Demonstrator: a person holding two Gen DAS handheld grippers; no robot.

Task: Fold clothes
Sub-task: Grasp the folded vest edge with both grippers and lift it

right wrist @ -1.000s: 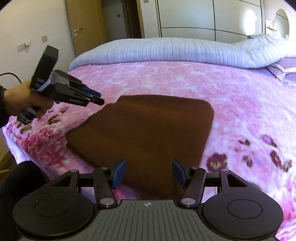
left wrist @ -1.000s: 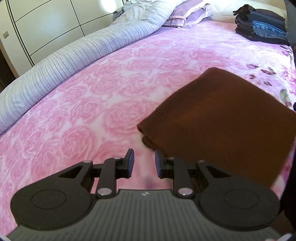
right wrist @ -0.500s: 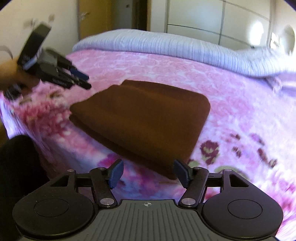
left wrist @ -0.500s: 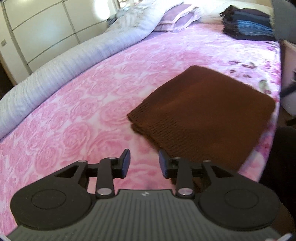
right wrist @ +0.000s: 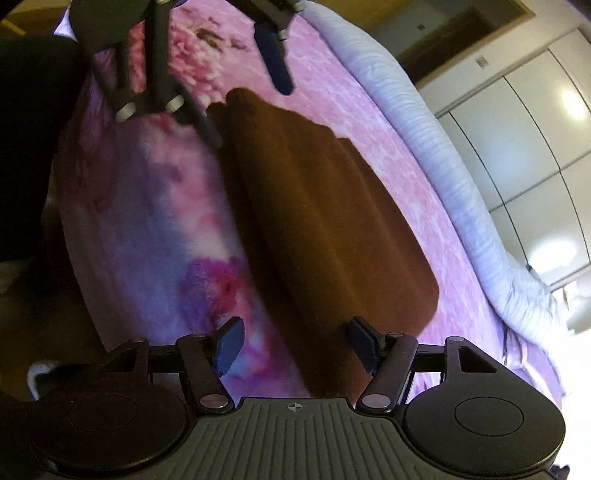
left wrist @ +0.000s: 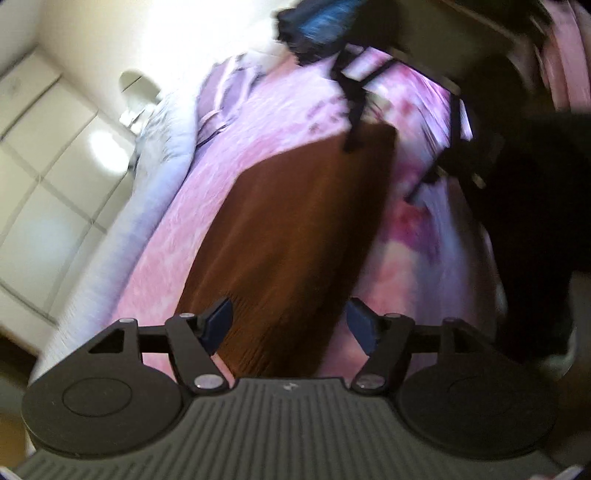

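Observation:
A folded brown knit sweater [left wrist: 295, 221] [right wrist: 325, 221] lies on the pink rose bedspread [left wrist: 229, 166] [right wrist: 147, 229], near the bed's edge. My left gripper [left wrist: 290, 321] hovers over one narrow end of it. Its jaws are opening, with the sweater's end seen between the blue pads, which do not press on it. My right gripper [right wrist: 297, 341] stands open over the opposite end, also not touching. Each gripper shows in the other's view, open at the far end of the sweater: left gripper [right wrist: 251, 114], right gripper [left wrist: 378, 173]. Both views are rolled and blurred.
A rolled grey striped duvet [left wrist: 147, 206] [right wrist: 461, 184] runs along the bed's far side. Purple pillows [left wrist: 221, 103] and a stack of dark folded clothes [left wrist: 317, 26] sit at the head end. White wardrobe doors [right wrist: 535, 129] stand beyond. The person's dark clothing [left wrist: 535, 221] is at the bed's edge.
Both grippers rolled and dropped closer to the sweater's two ends. The left jaws spread from nearly closed to wide. The sweater has not moved.

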